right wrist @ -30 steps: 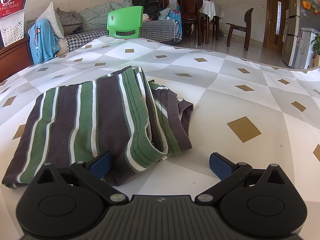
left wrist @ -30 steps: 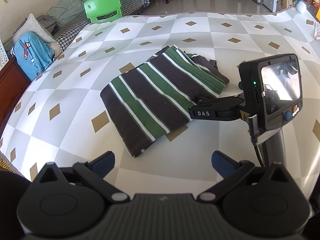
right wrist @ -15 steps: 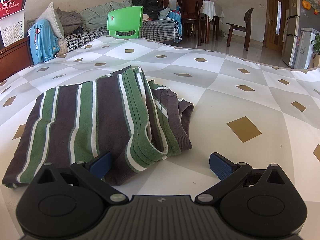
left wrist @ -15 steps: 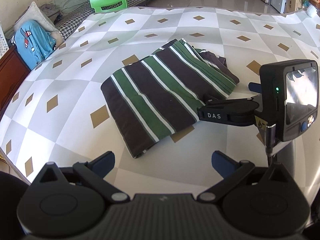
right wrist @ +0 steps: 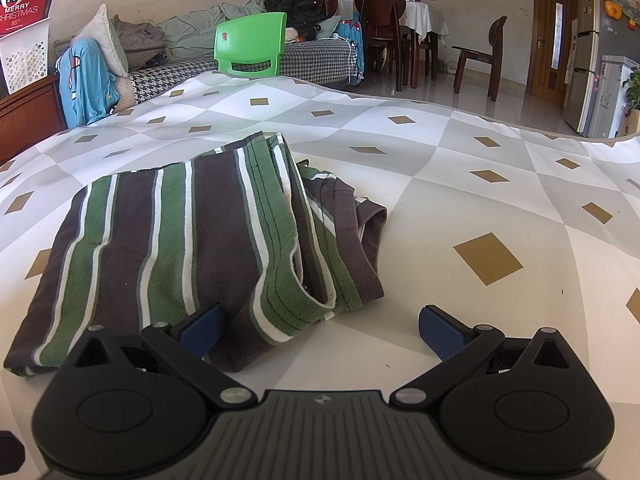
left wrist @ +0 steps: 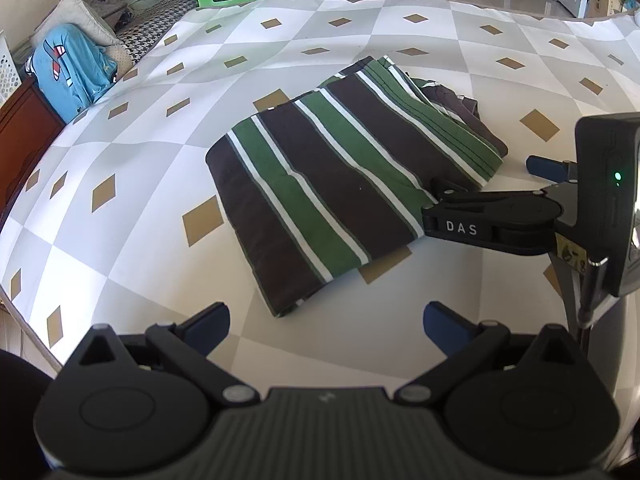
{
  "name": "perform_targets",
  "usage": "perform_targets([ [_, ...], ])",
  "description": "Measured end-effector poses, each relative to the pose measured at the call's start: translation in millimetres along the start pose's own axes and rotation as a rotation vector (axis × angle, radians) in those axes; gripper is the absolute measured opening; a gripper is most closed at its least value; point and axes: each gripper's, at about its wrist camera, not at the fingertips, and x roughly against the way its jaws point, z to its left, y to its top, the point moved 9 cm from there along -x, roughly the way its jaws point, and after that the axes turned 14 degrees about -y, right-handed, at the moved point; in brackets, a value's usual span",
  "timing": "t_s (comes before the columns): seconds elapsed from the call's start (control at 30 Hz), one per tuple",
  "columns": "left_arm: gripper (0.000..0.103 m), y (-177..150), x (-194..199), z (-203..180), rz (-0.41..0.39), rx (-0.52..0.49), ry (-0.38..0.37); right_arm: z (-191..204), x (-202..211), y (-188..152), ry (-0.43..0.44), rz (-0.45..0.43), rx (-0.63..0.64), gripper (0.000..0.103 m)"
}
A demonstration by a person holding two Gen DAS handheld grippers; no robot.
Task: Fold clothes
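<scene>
A folded shirt (left wrist: 352, 184) with brown, green and white stripes lies flat on the checked tablecloth (left wrist: 160, 120). My left gripper (left wrist: 326, 326) is open and empty, hovering just short of the shirt's near corner. My right gripper (left wrist: 486, 176) is at the shirt's right end, also open. In the right wrist view the shirt (right wrist: 192, 232) fills the left half. There my right gripper (right wrist: 320, 328) straddles the shirt's hem corner, with its left finger (right wrist: 202, 326) over the fabric and its right finger (right wrist: 440, 332) over bare cloth. A dark collar part (right wrist: 360, 216) sticks out from under the fold.
A green plastic chair (right wrist: 250, 46) stands past the table's far edge, with a sofa (right wrist: 168, 68) holding cushions and clothes behind it. A blue garment (left wrist: 72, 72) hangs over a wooden cabinet (left wrist: 24, 128) at the left. Dining chairs (right wrist: 476, 56) and a fridge (right wrist: 600, 52) stand further back.
The left wrist view has shifted: the shirt and my right gripper sit further right in it and the green chair nearer the top edge. The right wrist view is unchanged.
</scene>
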Motion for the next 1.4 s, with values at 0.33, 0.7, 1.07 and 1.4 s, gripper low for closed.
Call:
perform_targets([
  [0.33,0.103,9,-14,-4,0.007,-0.006,0.012,0,0,0,0.000,0.000,0.000,0.103],
  [0.7,0.103,9,-28,-8,0.034,-0.007,0.014,0,0,0,0.000,0.000,0.000,0.103],
  [1.07,0.103,14,-40,-11,0.050,-0.017,0.026,0,0,0,0.000,0.000,0.000,0.103],
  [1.4,0.103,10,-55,-5,0.086,-0.006,0.034,0,0,0,0.000,0.000,0.000,0.103],
])
